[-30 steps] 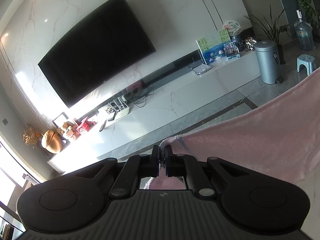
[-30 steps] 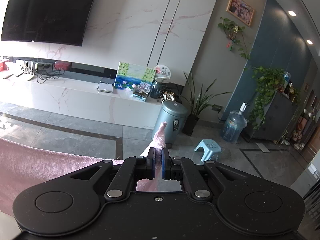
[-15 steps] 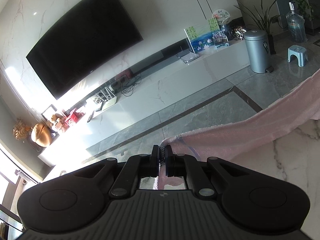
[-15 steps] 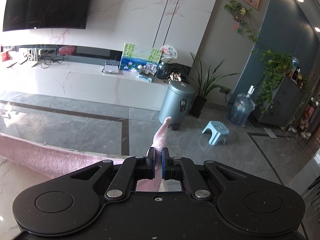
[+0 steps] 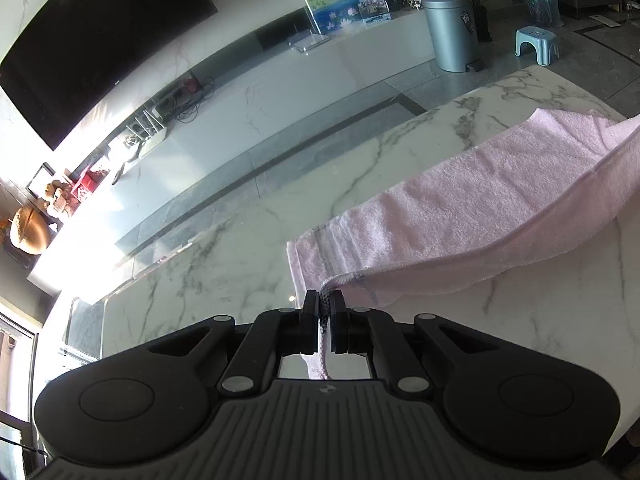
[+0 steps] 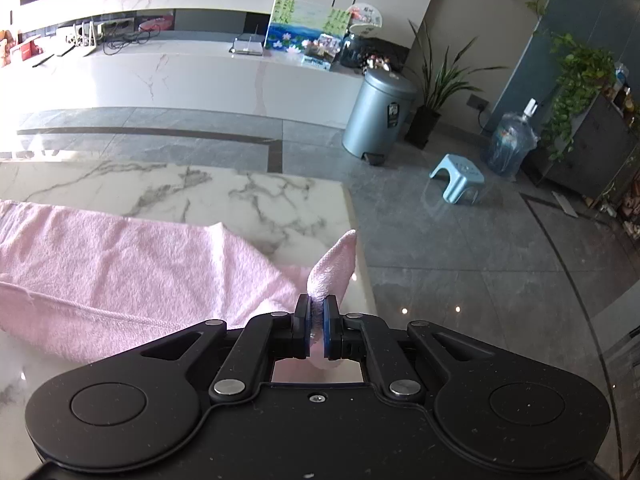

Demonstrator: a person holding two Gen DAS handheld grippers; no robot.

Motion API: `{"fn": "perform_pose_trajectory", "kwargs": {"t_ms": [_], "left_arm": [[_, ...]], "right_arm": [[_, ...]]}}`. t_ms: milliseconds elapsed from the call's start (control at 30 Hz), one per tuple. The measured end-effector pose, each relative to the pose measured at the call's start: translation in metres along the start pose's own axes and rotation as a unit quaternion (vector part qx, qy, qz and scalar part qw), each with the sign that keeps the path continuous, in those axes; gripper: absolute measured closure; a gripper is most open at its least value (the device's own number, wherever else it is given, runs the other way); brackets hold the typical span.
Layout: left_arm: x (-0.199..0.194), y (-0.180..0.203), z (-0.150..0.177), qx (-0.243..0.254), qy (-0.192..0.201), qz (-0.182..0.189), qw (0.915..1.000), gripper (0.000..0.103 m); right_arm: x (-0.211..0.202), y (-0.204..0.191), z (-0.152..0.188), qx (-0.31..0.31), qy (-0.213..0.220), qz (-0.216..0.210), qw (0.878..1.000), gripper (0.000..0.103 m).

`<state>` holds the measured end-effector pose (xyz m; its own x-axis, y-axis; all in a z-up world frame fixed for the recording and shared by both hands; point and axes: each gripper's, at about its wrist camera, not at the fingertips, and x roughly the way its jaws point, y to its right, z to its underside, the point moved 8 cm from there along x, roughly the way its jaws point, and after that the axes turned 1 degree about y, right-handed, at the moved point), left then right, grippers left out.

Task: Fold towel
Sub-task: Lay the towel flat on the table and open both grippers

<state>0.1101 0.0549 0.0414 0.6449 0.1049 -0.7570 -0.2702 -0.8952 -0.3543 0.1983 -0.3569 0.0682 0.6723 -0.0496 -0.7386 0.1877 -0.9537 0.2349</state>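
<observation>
Both tools grip the pink towel by a corner. Left tool (image 5: 325,300) has its jaws pinched nearly together on the striped hem corner, with a strip of cloth hanging down between the fingers (image 5: 309,320). Right tool (image 6: 316,308) is likewise clamped narrow on the opposite corner, whose tip pokes up past the blue pads (image 6: 329,332).

The towel (image 5: 460,208) lies stretched on the white marble tabletop (image 5: 224,272), its long axis running from one tool to the other, roughly along the tabletop's far edge. Part of it rests flat on the tabletop beyond the tools, while the near edge is lifted off the tabletop and runs as a taut fold between the two held corners. In the right wrist view the towel (image 6: 120,264) spreads away to the left of the right tool, and the held corner sits close to the tabletop's (image 6: 280,200) right edge, just short of the drop to the floor. A bare band of marble lies between the towel and the tabletop's far edge. Beyond the left tool, bare marble extends away from the towel's short striped end.
</observation>
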Motion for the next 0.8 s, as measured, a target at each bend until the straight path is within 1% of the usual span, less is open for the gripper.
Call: {"fn": "perform_pose_trajectory", "kwargs": {"t_ms": [267, 400, 800], "left_arm": [[0.007, 0.026, 0.044, -0.008, -0.032, 0.031, 0.9990, 0.099], [0.015, 0.035, 0.067, -0.004, -0.049, 0.033, 0.9982, 0.099], [0.045, 0.054, 0.122, -0.006, -0.108, 0.048, 0.9930, 0.099]], "right_arm": [[0.008, -0.011, 0.062, -0.019, -0.059, -0.010, 0.998, 0.099], [0.014, -0.013, 0.089, -0.025, -0.087, -0.011, 0.996, 0.099], [0.045, -0.011, 0.146, -0.026, -0.163, -0.010, 0.986, 0.099]]}}
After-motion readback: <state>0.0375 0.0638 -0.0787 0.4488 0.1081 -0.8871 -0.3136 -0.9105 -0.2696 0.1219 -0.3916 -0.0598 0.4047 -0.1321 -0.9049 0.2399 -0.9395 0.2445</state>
